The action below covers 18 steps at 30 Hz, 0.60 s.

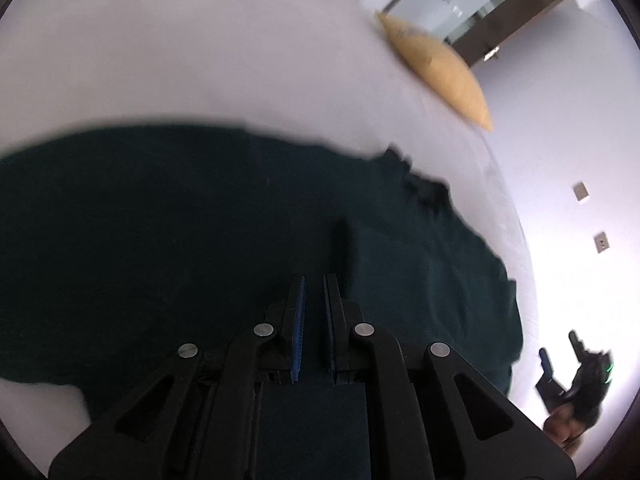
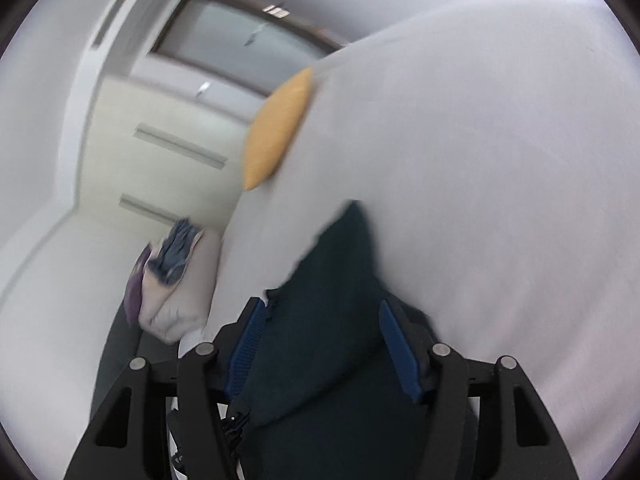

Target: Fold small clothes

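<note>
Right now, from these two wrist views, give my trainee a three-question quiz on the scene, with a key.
1. True or false: the dark green garment lies on a white bed sheet.
2. What colour is the pillow at the far edge of the bed?
A. red
B. mustard yellow
C. black
3. Fill in: in the right wrist view, dark cloth sits between the blue ____ of the right gripper.

Key: 1 true; 2 B; 3 pads.
</note>
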{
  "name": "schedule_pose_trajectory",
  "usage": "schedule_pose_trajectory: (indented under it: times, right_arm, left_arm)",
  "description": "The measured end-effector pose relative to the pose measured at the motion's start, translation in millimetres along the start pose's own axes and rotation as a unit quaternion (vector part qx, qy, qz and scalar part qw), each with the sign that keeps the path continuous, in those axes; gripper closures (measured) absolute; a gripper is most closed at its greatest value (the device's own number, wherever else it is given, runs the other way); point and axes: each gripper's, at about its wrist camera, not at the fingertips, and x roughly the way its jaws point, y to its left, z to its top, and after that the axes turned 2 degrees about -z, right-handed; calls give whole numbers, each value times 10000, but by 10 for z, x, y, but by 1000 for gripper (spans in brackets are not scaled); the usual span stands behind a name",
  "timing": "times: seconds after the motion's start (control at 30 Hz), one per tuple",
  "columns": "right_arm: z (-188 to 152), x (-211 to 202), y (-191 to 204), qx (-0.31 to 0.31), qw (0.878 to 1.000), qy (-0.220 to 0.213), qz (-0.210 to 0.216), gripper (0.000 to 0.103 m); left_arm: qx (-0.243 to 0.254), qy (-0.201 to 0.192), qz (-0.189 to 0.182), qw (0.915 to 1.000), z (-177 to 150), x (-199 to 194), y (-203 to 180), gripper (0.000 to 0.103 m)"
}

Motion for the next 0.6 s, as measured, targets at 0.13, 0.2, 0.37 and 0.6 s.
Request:
schedule_pose_trajectory:
  times: [0.13,0.2,0.37,0.6]
  right_arm:
    - [158,520,197,-403,9977,470,264,40]
    - [232,821,164,-369,9955,782,385,40]
    - [387,1244,-340,362,9941,1020,117,56]
    - [31,606,-441,-188,9949,942,309,46]
  left_arm:
    - [421,-166,-618,9971,-62,47,-271,95]
    - [597,29,-603,9964,-107,261,-356,95]
    - [416,239,-775,9958,-174,585,-182,95]
    - [114,148,-874,9960,-211,344,-61,95]
